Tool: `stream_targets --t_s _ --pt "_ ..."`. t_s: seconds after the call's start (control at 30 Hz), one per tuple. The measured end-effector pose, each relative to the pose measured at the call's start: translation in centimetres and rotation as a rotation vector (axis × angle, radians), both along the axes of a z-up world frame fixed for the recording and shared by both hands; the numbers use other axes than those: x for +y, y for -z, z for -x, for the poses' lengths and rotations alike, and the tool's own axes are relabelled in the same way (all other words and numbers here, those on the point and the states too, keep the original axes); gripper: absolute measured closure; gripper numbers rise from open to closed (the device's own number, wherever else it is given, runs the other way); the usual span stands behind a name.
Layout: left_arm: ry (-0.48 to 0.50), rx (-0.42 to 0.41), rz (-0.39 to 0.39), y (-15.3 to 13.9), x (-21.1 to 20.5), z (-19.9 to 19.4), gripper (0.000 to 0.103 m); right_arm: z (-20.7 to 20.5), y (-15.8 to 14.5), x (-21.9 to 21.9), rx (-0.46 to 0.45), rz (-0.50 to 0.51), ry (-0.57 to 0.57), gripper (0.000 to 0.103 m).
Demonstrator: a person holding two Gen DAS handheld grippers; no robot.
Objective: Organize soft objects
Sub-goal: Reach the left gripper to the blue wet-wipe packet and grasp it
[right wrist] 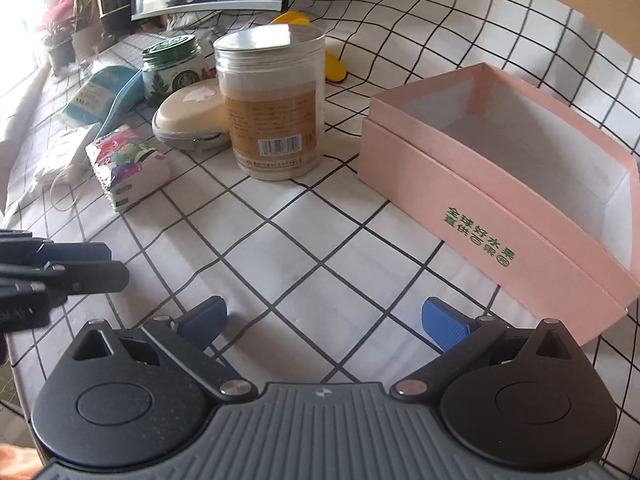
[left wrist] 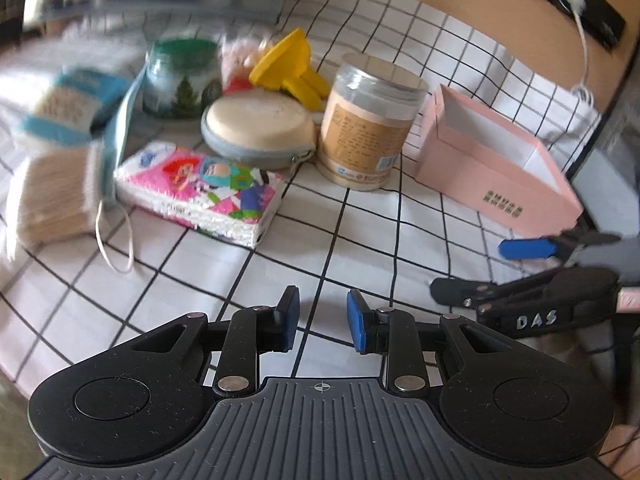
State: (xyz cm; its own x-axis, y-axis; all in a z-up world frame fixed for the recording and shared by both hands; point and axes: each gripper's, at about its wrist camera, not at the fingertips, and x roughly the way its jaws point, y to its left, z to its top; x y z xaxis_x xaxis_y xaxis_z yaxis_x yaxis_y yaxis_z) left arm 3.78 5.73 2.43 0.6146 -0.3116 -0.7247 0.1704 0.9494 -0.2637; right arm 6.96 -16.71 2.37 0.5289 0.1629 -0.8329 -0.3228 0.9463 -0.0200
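Both pairs of tongs hover empty above the checked cloth (right wrist: 304, 248) covering the worktop. The left tongs (left wrist: 323, 320) are released, with a narrow gap between the blue pads and nothing in it. The right tongs (right wrist: 324, 318) are spread wide, also released.

Seen from the right wrist, the pink box (right wrist: 500, 216) stands open at two o'clock, its white inside bare. The soft things lie in a cluster at ten to eleven o'clock: a tissue pack (right wrist: 128, 164) printed with cartoon figures, a white face mask (right wrist: 60, 156) just beside it on the far side, and a blue packet (right wrist: 94, 94) beyond. A cream zip pouch (right wrist: 188, 118) touches the tall clear jar (right wrist: 274, 104) at twelve o'clock, and a green-lidded jar (right wrist: 172, 68) stands behind the pouch.

In the left wrist view a yellow plastic piece (left wrist: 288, 66) lies behind the pouch.
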Motion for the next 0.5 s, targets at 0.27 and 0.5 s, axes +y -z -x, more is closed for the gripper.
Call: stream_targets --t_s 0.27,0.5 --pt "0.083 0.046 0.126 -3.2 7.3 -2.8 0.074 1.8 -3.1 3.3 -0.099 0.007 0.101 0.003" --pt "-0.141 -0.320 -0.330 -7.1 13.6 -7.8 0.074 1.4 -7.3 7.7 -0.150 -0.049 0.196 0.003"
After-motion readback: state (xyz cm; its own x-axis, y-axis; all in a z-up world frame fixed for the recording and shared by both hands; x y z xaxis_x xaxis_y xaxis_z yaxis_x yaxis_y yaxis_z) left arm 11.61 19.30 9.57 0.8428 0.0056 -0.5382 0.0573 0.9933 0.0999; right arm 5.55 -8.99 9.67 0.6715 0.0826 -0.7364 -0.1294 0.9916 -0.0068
